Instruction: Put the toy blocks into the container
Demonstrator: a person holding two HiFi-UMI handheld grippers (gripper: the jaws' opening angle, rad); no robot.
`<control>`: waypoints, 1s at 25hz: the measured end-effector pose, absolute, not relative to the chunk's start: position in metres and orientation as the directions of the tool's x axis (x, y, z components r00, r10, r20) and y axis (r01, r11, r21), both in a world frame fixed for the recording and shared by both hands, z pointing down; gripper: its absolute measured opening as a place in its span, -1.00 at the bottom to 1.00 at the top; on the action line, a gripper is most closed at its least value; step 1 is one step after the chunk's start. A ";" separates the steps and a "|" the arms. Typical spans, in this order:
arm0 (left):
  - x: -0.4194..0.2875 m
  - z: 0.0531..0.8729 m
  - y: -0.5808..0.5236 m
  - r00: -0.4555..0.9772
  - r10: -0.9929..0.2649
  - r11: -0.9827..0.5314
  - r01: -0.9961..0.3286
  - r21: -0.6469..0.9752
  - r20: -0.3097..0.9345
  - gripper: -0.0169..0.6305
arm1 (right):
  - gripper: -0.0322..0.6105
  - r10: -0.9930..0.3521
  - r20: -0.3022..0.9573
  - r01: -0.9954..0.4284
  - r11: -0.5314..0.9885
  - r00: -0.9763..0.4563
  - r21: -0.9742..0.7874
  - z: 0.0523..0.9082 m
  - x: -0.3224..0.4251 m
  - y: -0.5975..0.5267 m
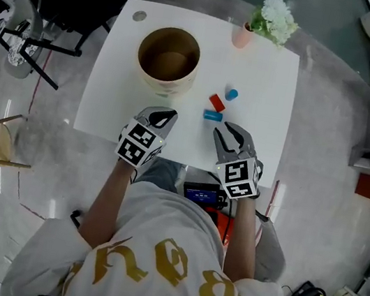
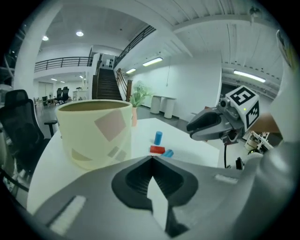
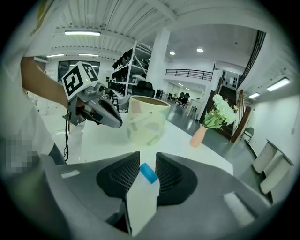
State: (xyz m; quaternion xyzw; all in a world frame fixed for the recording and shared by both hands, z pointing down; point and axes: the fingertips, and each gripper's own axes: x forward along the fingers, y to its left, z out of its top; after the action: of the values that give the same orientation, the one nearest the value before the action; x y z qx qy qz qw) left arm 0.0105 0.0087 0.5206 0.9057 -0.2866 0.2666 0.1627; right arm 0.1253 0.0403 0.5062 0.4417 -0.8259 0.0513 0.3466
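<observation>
My left gripper [image 2: 151, 158]: jaws shut together, nothing held. My right gripper [image 3: 147, 159]: jaws partly apart, blue block [image 3: 149, 173] in the gap, not gripped.

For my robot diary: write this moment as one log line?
left gripper: shut, empty | right gripper: open, facing lying blue block | red block, upright blue block: on table | container: no blocks

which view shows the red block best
The head view: it looks down on the whole red block, unblocked on the white table. The left gripper view shows it small and side-on, just past the left hand-held gripper. The right gripper view does not show it.
</observation>
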 end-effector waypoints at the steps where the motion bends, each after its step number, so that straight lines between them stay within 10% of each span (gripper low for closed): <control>1: 0.010 0.527 0.008 0.686 -0.417 -0.788 -0.600 0.139 0.596 -0.95 | -0.50 -0.682 0.631 -0.752 0.618 -0.370 0.227 0.510 0.124 0.038; 25: 0.010 0.581 -0.014 0.694 -0.275 -0.773 -0.571 0.276 0.665 -0.95 | -0.44 -0.313 0.925 -0.216 0.939 -0.214 0.268 0.610 0.122 0.004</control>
State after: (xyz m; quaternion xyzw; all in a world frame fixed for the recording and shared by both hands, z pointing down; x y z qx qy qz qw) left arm 0.0104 -0.0136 0.5808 0.8890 -0.2381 0.3100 0.2385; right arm 0.1216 0.0036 0.6104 0.1700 -0.7781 -0.0401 0.6034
